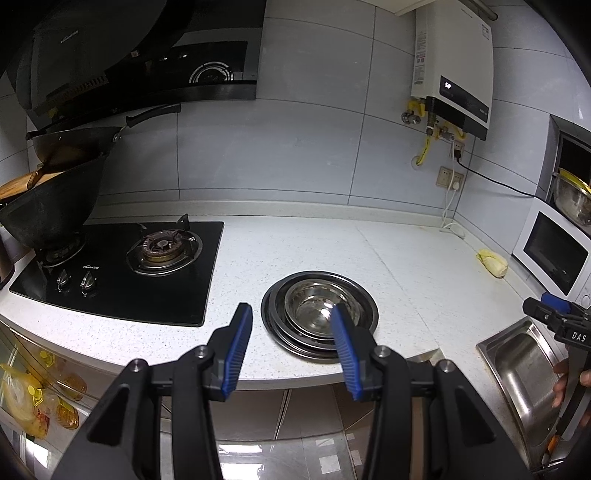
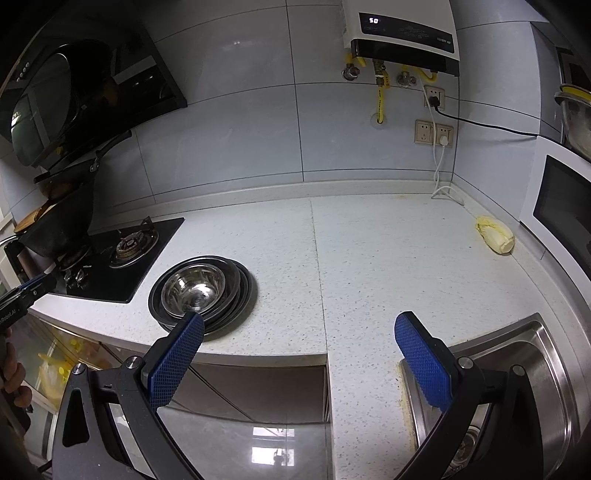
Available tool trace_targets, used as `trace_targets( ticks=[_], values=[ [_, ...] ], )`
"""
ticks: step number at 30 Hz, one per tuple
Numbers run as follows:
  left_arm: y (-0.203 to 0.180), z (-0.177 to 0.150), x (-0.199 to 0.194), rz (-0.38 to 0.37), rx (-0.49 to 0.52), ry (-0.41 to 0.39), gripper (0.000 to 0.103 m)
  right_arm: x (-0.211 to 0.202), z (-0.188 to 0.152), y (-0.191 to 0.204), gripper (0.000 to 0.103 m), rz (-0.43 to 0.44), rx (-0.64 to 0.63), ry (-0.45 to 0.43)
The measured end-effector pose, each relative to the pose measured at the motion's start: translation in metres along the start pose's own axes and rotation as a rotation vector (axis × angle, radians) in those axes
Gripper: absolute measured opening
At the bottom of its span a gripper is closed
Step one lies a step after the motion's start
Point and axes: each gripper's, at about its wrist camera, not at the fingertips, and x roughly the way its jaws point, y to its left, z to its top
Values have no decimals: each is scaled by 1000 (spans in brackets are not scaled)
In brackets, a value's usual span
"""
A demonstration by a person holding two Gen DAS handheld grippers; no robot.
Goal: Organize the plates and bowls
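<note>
A stack of steel plates (image 1: pixel 275 314) sits near the front edge of the white counter, with steel bowls (image 1: pixel 314 306) nested on top. The stack also shows in the right wrist view (image 2: pixel 242 291), with the bowls (image 2: pixel 194 288) on it. My left gripper (image 1: pixel 291 314) is open and empty, held just in front of the stack, above the counter edge. My right gripper (image 2: pixel 299 325) is open wide and empty, to the right of the stack near the sink; it also shows in the left wrist view (image 1: pixel 550 306).
A black gas hob (image 1: pixel 122 269) with a wok (image 1: pixel 51 206) lies left of the stack. A steel sink (image 2: pixel 517 387) is at the right. A yellow-white cabbage (image 2: pixel 495 234) lies by a white microwave (image 2: pixel 565 206). A water heater (image 2: pixel 402 33) hangs on the tiled wall.
</note>
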Motion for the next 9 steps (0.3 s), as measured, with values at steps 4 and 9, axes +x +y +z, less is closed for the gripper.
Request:
trace_targets(
  ticks=[4, 9],
  values=[
    [0, 0, 0, 1, -1, 1, 42, 0, 0, 0, 101, 0, 1, 1],
    [1, -1, 0, -1, -1, 1, 42, 0, 0, 0, 101, -1, 1, 3]
  ],
)
